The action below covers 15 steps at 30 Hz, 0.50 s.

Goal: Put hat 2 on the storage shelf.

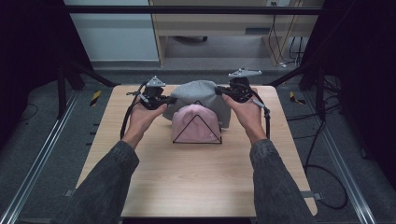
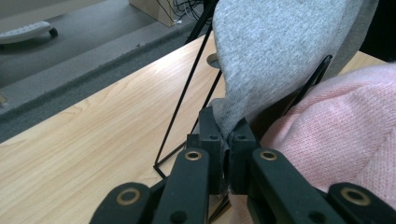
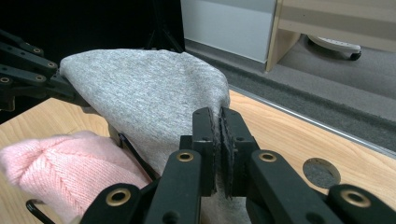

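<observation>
Stretched between the two grippers, the grey knit hat is held over the far part of a black wire stand, just behind a pink knit hat that already sits on the near part of that stand. The grey hat is pinched at its left edge by the left gripper, whose jaws are pressed together on a fold of the fabric. Its right edge is pinched in the same way by the right gripper, with a thin layer of cloth caught between the shut jaws.

The grey hat is judged to be light, soft and limp: it sags and creases where it is unsupported, and it would be expected to stretch rather than resist. A hold at the rim, on opposite sides, is judged best, since the opening can then be kept spread while it is lowered over the wire. A snag on the stand's upper wire is a risk.

The stand rests near the far middle of the wooden table.
</observation>
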### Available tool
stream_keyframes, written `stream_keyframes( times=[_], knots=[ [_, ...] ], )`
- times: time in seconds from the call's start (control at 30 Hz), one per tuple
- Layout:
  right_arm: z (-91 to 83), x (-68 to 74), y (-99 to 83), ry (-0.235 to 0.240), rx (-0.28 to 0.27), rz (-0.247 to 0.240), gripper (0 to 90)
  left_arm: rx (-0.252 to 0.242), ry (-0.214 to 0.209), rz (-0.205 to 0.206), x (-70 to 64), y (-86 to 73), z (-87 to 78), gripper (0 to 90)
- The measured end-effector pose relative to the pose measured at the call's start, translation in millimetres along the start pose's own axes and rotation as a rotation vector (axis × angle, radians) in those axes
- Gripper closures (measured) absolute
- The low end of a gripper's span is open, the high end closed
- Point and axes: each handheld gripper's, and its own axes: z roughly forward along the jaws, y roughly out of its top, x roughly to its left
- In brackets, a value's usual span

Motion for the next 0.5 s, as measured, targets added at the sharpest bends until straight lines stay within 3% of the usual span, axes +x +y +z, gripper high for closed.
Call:
stream_keyframes(
  times=[0.5],
  knots=[
    [1.9, -3.7, -11.9, 0.007, 0.012, 0.021, 85.6, 0.016, -0.004, -0.018, -2.1, -10.6, 10.4, 87.5]
  ],
)
